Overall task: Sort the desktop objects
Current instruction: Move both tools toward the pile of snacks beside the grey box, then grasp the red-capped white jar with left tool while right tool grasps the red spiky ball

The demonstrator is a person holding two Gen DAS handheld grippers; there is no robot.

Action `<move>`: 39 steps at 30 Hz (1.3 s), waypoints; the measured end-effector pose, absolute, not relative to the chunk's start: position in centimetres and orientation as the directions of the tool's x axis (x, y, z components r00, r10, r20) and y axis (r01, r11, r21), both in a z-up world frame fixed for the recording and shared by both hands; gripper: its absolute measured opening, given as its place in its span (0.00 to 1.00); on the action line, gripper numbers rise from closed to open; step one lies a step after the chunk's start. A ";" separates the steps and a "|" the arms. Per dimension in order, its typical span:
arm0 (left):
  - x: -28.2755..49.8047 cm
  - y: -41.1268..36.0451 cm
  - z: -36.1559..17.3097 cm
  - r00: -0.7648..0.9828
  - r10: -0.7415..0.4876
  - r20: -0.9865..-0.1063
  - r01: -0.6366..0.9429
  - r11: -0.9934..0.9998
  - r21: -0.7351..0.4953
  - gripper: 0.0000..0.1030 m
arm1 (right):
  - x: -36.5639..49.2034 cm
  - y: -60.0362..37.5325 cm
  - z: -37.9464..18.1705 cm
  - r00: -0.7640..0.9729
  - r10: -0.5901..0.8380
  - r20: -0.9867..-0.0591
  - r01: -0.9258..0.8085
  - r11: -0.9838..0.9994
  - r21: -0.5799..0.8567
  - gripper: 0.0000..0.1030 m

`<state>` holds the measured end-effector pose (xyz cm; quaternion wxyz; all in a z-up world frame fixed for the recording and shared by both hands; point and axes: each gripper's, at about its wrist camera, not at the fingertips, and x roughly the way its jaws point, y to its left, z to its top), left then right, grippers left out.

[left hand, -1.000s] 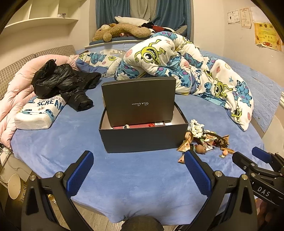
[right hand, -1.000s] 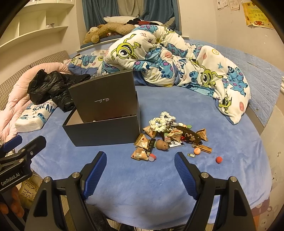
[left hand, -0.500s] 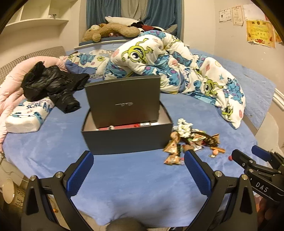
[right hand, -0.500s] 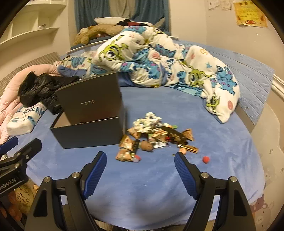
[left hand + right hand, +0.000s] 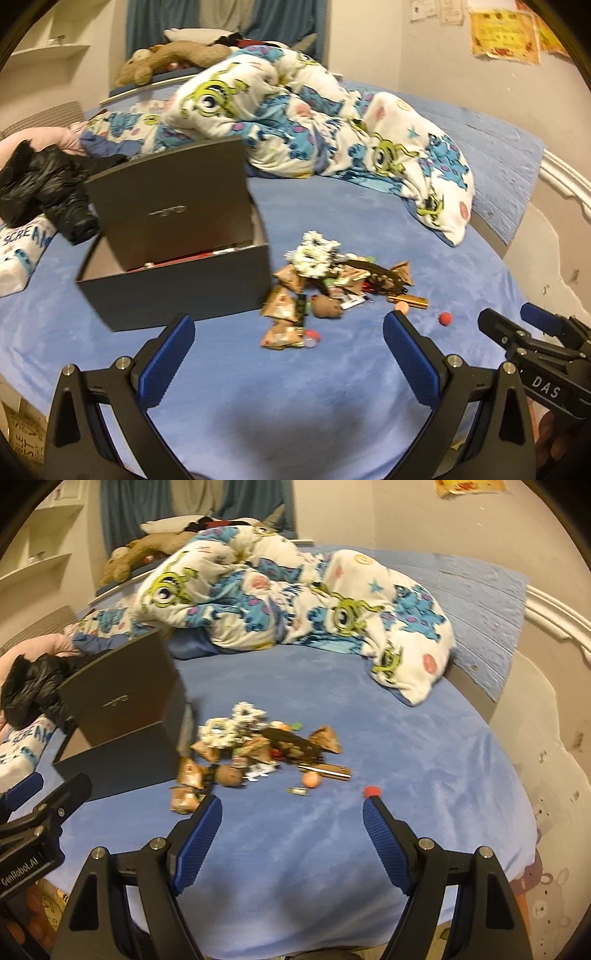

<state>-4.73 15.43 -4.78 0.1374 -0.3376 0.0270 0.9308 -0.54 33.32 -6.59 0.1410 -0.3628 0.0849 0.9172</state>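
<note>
We see a blue bed bearing an open dark box, lid upright, with a heap of snack packets and trinkets just beside it. A small red ball lies apart. Our left gripper and right gripper hover spread wide, holding nothing.

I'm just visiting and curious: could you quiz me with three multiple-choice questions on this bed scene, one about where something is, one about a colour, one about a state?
1. Where is the small red ball?
A. inside the box
B. alone on the blue bedsheet, right of the clutter pile
C. on the quilt

2. What colour are the pads on the fingers?
A. blue
B. green
C. white

3. The dark grey cardboard box is:
A. taped shut
B. open, lid raised
C. upside down

Answers: B, the ball lies apart from the pile; A, ribbed blue pads show; B, the lid stands up behind the opening.
</note>
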 end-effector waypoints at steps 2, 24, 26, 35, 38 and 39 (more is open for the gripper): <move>-5.2 16.9 -5.7 -0.727 0.248 -0.641 -0.295 -0.955 -0.035 1.00 | -0.5 34.7 -7.2 -0.688 0.217 -0.692 -0.342 -0.938 0.047 0.79; -12.0 22.7 -18.5 -0.635 0.271 -0.723 -0.357 -0.934 -0.037 1.00 | -5.8 43.6 -18.3 -0.574 0.213 -0.790 -0.444 -0.892 0.082 0.79; -12.6 22.9 -19.4 -0.625 0.275 -0.731 -0.348 -0.936 -0.054 1.00 | -6.5 43.9 -19.5 -0.560 0.213 -0.801 -0.447 -0.891 0.075 0.79; -13.7 23.7 -22.7 -0.620 0.286 -0.731 -0.376 -0.926 -0.043 0.94 | -9.9 45.0 -23.3 -0.542 0.206 -0.815 -0.438 -0.896 0.065 0.79; -13.5 24.0 -23.5 -0.623 0.282 -0.730 -0.376 -0.926 -0.037 0.86 | -10.2 44.3 -24.1 -0.542 0.244 -0.804 -0.421 -0.907 0.008 0.79; -13.5 23.8 -23.5 -0.628 0.291 -0.722 -0.373 -0.927 -0.049 0.84 | -10.3 44.1 -24.2 -0.541 0.252 -0.803 -0.417 -0.909 -0.004 0.79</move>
